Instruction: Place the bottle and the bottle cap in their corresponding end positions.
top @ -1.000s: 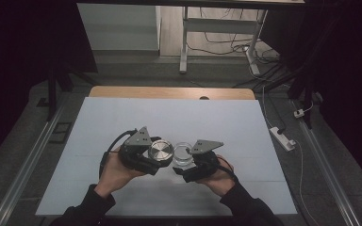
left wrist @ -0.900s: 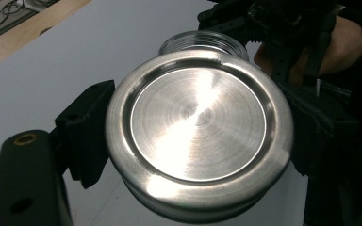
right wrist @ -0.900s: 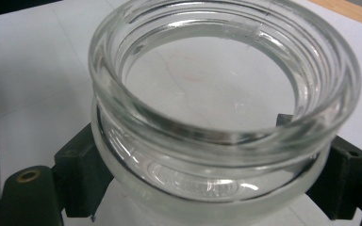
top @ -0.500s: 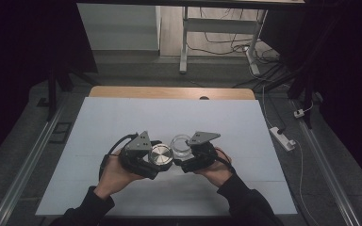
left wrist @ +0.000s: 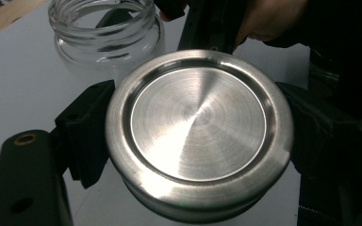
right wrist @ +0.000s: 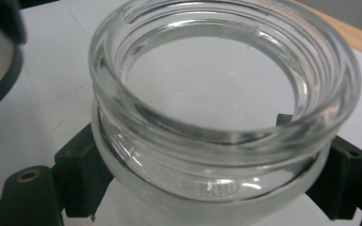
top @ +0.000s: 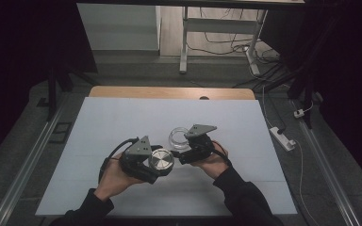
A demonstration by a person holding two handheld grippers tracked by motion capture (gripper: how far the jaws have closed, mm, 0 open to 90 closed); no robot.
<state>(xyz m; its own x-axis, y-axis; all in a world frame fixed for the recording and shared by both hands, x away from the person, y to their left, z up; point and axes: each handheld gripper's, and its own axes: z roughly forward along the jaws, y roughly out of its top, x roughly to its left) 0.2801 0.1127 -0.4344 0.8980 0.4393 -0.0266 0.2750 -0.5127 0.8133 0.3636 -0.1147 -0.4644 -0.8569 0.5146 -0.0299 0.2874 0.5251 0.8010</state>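
Round steel lid (left wrist: 199, 134) beside open, upright glass jar (right wrist: 221, 101)

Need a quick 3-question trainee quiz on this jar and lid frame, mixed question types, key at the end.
1. Which tongs hold the metal lid?
A. left tongs
B. right tongs
C. neither

2. True or false: the glass jar has its lid screwed on.

3. Fill in: in the high view, the jar sits to the ___ of the lid.

Key
1. A. In the left gripper view the black jaws clamp the lid's rim on both sides.
2. False. The jar's threaded mouth is open, and it is gripped by the right tongs below the neck.
3. Right, and slightly farther up the white table.
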